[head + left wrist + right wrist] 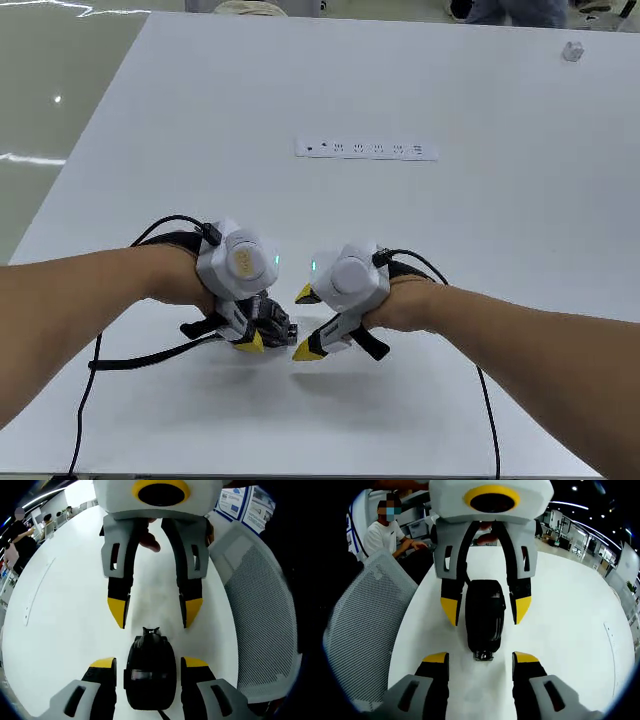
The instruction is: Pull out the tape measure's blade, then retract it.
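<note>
My left tool clamps the tape; my right tool, wide open, must pinch the hook squarely, then pull straight.

This looks like an open-plan office or lab: a long white desk with a power strip, a grey mesh chair, wall posters (text unreadable), and a person seated behind.

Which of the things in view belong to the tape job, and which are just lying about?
For the job: tape measure, left gripper, right gripper.
Lying about: power strip, small white object, mesh chair.
</note>
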